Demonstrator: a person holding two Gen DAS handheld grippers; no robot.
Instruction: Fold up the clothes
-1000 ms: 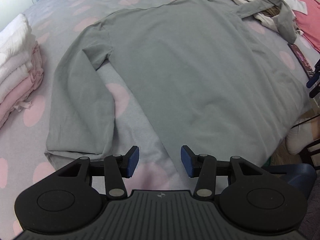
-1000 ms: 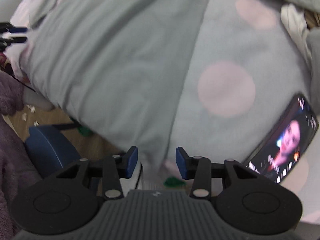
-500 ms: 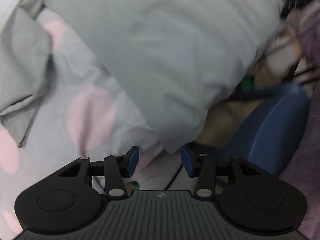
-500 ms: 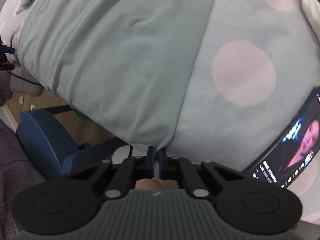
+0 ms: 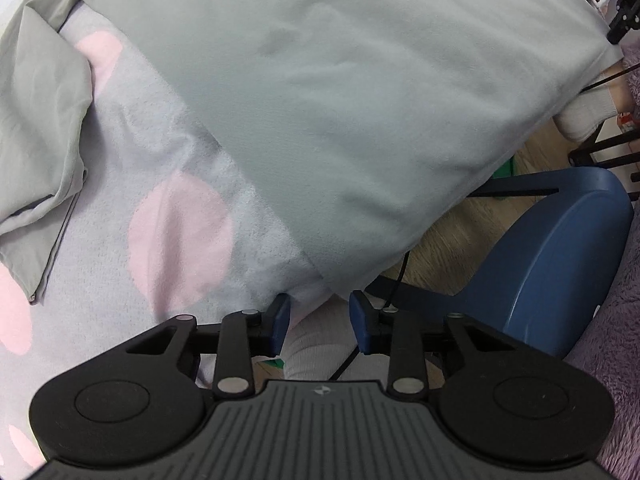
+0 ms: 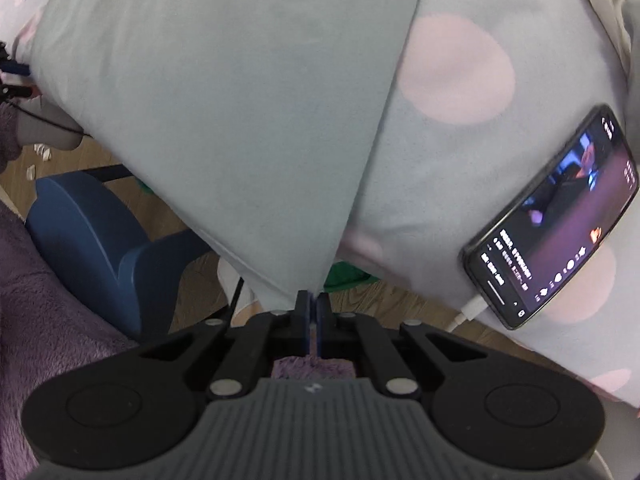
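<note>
Surface: bed cover (image 5: 120,152), grey with pink spots.
Shirt (image 5: 340,100): grey, spread flat, hem over the edge.
Left gripper (image 5: 319,320): jaws just closing, part-open around hem corner, not pinching.
Right gripper (image 6: 313,304): clenched on other hem corner.
Phone (image 6: 560,216): beside shirt.

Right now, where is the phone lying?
In the right wrist view the phone lies on the dotted blanket at the right side, near the bed's edge, right of the grey shirt, with a white cable plugged in.
</note>
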